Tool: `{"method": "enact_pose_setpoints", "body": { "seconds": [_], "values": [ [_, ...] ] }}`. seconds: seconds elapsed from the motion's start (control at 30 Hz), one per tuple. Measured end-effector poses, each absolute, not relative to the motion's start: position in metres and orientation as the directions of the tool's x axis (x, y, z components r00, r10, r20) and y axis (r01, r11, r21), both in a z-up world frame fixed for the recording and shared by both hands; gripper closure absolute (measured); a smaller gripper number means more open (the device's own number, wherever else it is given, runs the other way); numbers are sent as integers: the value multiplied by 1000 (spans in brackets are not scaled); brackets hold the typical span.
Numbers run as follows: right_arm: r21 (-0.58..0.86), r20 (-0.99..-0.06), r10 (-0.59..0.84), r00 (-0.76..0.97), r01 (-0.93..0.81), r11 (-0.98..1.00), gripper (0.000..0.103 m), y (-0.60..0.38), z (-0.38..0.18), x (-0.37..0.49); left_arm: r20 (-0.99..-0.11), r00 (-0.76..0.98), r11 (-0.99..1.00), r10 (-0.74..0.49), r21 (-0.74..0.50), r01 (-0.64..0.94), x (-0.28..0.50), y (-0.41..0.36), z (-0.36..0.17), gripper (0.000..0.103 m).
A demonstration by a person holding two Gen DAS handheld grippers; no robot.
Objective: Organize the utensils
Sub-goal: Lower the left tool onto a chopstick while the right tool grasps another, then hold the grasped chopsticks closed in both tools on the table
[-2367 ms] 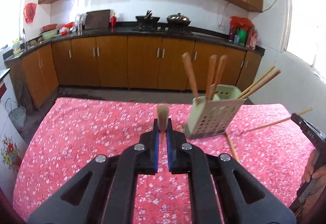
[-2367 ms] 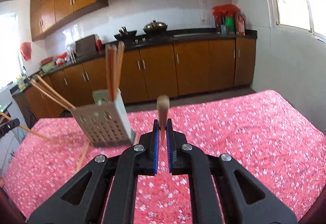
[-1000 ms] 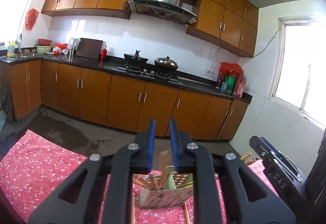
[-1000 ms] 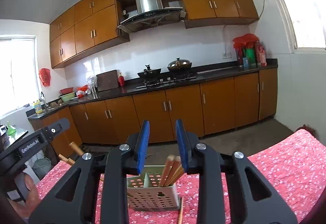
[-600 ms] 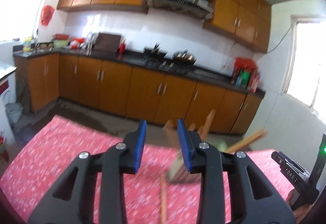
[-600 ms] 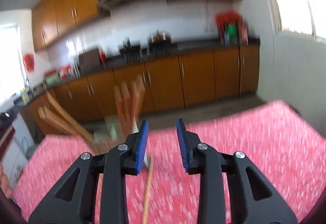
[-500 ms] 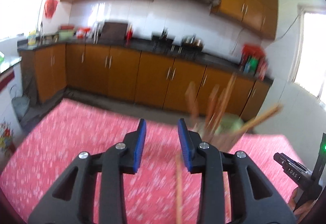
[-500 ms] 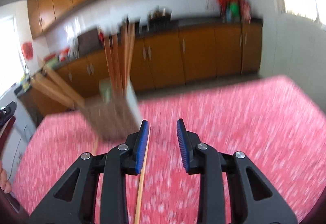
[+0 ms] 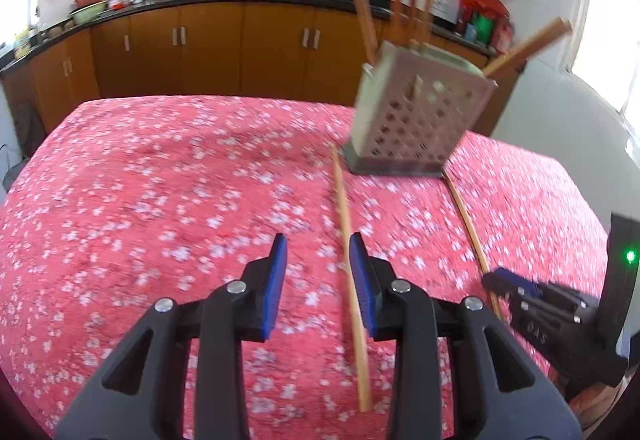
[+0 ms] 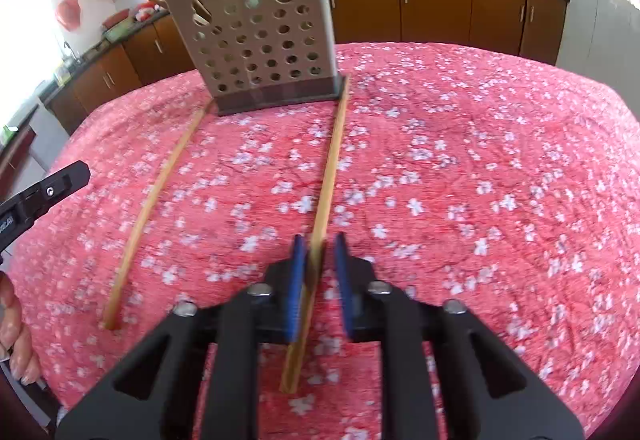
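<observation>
Two thin wooden chopsticks are lying on the floral-clothed table point(image 10: 480, 143) ahead of the perforated holder point(image 10: 260, 39) — the right gripper point(image 10: 319, 272), fingers narrow but not yet closed, is straddling one chopstick point(image 10: 326, 183) near its near end, while the left gripper point(image 9: 318, 280), fingers wide and empty, is hovering beside the other chopstick point(image 9: 347, 240) — light, stiff, likely to roll, best pinched near an end.

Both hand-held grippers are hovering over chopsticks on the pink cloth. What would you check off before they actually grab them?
1. Right hand-held gripper open around its chopstick: ok, stick lies between the blue pads.
2. Left hand-held gripper centred on its chopstick: not ok, stick runs along the right pad.
3. Pads low enough to touch the stick: cannot tell.
4. Holder upright on the cloth: ok.
5. Room left in the holder: cannot tell, several utensils stand in it.
6. Grippers apart from each other: ok.
</observation>
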State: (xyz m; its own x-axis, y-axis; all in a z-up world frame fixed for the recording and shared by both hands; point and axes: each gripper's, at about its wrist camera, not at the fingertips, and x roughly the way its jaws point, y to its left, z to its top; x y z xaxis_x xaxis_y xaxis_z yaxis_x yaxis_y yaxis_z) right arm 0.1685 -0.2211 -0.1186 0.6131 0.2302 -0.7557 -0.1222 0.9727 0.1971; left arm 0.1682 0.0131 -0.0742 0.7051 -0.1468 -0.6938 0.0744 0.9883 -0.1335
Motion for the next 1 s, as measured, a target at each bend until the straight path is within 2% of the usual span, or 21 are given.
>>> {"method": "enact_pose_setpoints", "body": {
  "seconds": [0.3,0.37,0.43,0.7,0.83,1.0],
  "values": [
    [215,-755,179,631,-20,976,95,-255,-120,170,-769,628,991,-122,-63,115,177,-19,-105,71],
    [212,-755,178,631,-22,977,95,-256,-119,170,-788,609,993,-93,-31,112,180,-24,-113,87],
    [207,-754,175,633,-24,978,95,-257,-119,169,-789,611,995,-67,-8,98,181,-23,-117,95],
    [170,-751,143,644,-21,985,95,-261,-121,183,-793,609,1000,16,-4,-31,210,27,-115,94],
    [155,-753,124,646,-9,988,95,-267,-122,196,-784,619,998,45,6,-66,218,52,-115,91],
    [147,-755,116,646,-5,989,95,-271,-124,210,-781,624,997,36,-12,-74,222,60,-114,90]
  ]
}}
